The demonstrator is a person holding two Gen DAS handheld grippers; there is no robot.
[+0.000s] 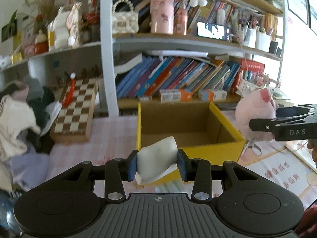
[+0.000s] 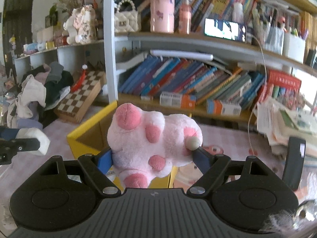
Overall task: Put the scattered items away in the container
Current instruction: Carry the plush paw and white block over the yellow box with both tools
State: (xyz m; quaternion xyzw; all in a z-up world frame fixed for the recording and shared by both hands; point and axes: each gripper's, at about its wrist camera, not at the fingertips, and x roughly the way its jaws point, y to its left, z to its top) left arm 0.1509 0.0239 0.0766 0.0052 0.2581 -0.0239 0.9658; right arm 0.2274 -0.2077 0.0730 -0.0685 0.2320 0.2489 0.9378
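Left hand-held gripper (image 1: 157,163) is clamping a white eraser-like block (image 1: 156,160); yellow box (image 1: 190,150) is sitting at 12 o'clock, nearer. Right hand-held gripper (image 2: 153,156) is gripping the pink plush (image 2: 152,138); box at 11.

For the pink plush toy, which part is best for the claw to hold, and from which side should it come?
Hold the soft body of the pink plush toy across its middle, as the right claw does now, coming from the paw end. The body is thick and squashy there; the snout and paws look too small and rounded for a sure hold.
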